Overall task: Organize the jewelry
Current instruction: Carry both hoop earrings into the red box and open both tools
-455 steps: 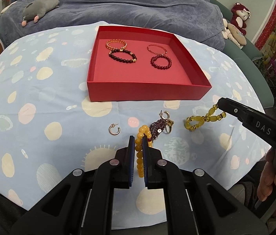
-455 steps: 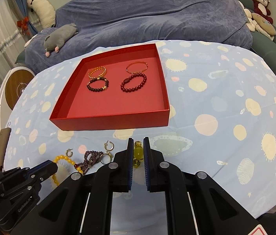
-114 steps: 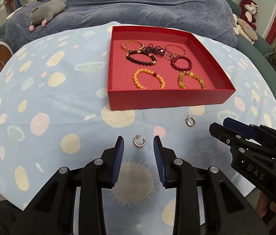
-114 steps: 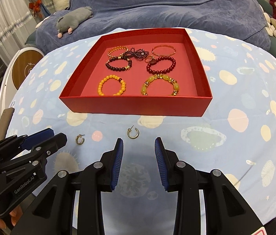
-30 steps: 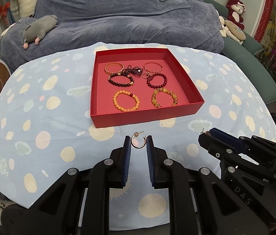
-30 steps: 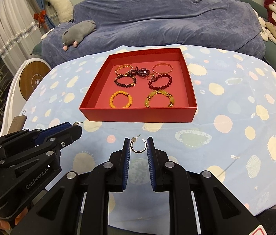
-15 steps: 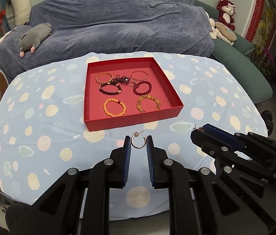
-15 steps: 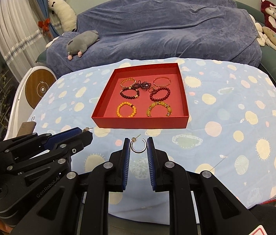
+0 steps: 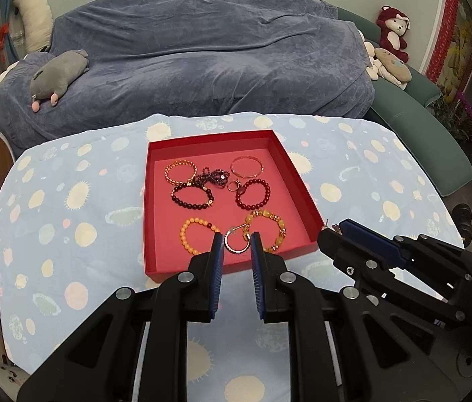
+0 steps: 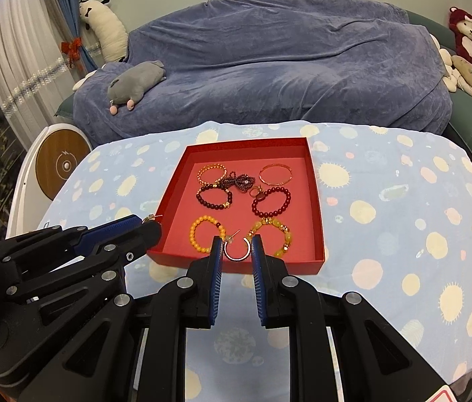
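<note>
Red box [image 9: 298, 181] lies ahead of and below both claws, on spotted surface [image 9: 68, 201]; bracelets already inside.
Left claw [image 9: 237, 246] pinching hoop earring [image 9: 236, 246] over box's near edge.
Right claw [image 10: 236, 246] pinching second hoop earring [image 10: 236, 251], likewise at near wall, about equally near.
Next, probably: carry forward over bare red floor, release.

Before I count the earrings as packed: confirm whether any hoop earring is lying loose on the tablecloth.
No: each hoop earring is clamped between gripper pads, none on the tablecloth.
</note>
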